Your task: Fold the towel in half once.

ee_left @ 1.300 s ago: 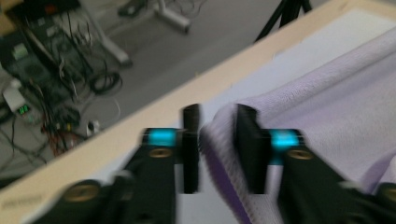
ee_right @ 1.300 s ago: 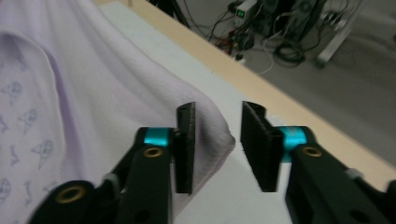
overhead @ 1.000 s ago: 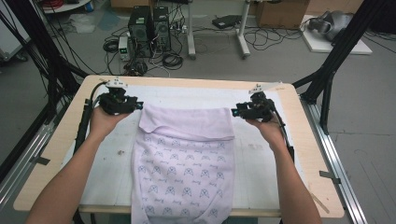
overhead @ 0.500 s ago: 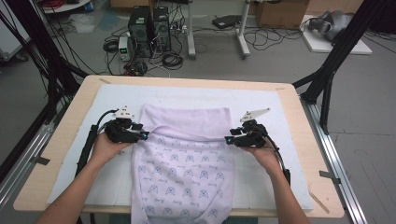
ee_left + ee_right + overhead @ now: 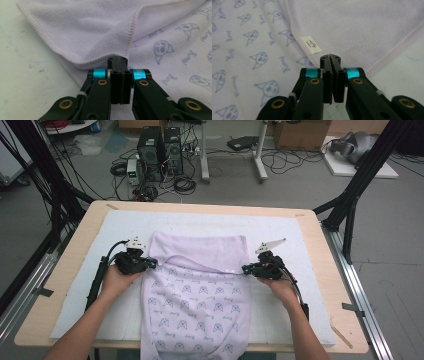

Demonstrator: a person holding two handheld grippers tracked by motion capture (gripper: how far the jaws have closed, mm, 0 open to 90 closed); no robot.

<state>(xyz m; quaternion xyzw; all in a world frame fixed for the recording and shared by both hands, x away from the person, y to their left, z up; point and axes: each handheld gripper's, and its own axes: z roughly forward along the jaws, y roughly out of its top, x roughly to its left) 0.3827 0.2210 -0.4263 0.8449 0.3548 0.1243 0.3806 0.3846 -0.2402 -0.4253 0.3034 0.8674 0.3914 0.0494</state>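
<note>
table (image 5: 75, 270) carries white mat (image 5: 310, 285); lavender towel (image 5: 200, 295) lies at centre, top flap folded back toward me. since a second ago both my hands dropped from far corners to fold edge. left gripper (image 5: 150, 264) and right gripper (image 5: 246, 268) jaws just closed, clenched at towel's edges; whether cloth caught, cannot tell. next fold likely.

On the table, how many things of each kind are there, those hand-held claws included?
Lilac towel, top part folded over: 1
White mat under it: 1
Claws, jaws shut at the towel's side edges: 2, left gripper, right gripper
Total: 4
</note>
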